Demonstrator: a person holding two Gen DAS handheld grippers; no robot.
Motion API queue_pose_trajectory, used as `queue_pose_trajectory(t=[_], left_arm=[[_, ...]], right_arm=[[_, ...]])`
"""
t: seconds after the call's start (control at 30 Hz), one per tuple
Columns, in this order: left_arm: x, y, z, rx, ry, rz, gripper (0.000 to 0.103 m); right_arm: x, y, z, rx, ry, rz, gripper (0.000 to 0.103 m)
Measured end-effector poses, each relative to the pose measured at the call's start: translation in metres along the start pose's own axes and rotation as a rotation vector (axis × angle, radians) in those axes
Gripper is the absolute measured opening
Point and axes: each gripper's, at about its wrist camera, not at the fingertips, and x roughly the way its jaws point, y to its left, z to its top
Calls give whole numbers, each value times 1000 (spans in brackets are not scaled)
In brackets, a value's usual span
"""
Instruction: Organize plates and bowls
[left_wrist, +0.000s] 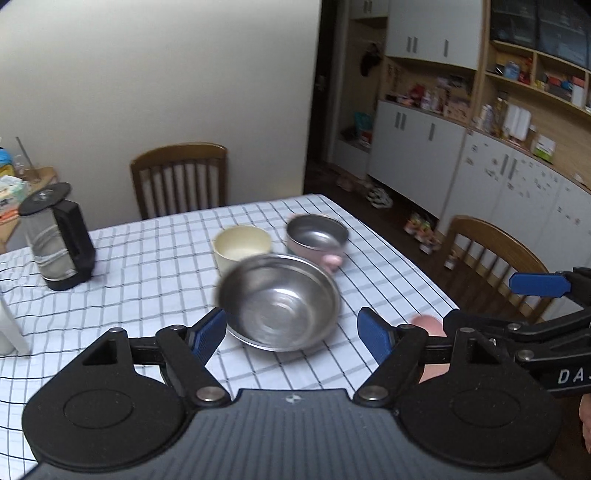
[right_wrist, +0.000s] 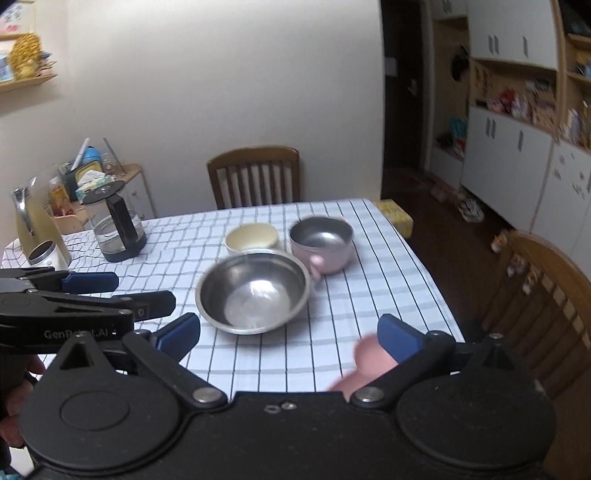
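i have both grippers hanging above the near edge of the table (left_wrist: 129, 258), side by side and aimed down at the dishes. the left gripper (left_wrist: 291, 334) has its fingers spread with nothing between them, and the right gripper (right_wrist: 288, 338) is spread wider yet, also empty.

the big steel bowl (right_wrist: 255, 293) sits on the checked cloth just ahead of both. behind it stand a cream bowl (right_wrist: 252, 238) on the left and a pink bowl (right_wrist: 321, 240) with a steel lining and a side handle on the right. a pink thing (right_wrist: 369, 360) lies at the near right edge, too blurred and hidden to name.

i judge nothing is in hand right now: i am between pickups. the bowls sit apart, unstacked. the next move calls for lowering one gripper so a finger goes inside a rim and one outside, then pinching. the steel rim looks slick, so i would grip squarely. the kettle (right_wrist: 114, 229) stands well clear to the left.
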Motion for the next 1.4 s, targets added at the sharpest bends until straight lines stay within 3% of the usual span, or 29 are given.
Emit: queue_pose_trajectory(t=[0.2, 0.63, 0.8, 1.1, 1.3, 1.4], left_arm=[[25, 24, 12, -31, 2, 51, 79], [135, 69, 25, -118, 151, 146, 79], [176, 79, 23, -151, 223, 160, 79], [224, 86, 18, -158, 303, 187, 78], [237, 89, 13, -183, 347, 180, 55], [240, 89, 12, -192, 361, 170, 39]], right_arm=[[37, 5, 19, -26, -20, 13, 103], [162, -20, 42, 41, 146, 24, 103], [203, -28, 42, 73, 223, 25, 97], [255, -38, 38, 140, 342, 43, 77], [271, -37, 34, 165, 393, 56, 60], [274, -38, 32, 182, 410, 62, 52]])
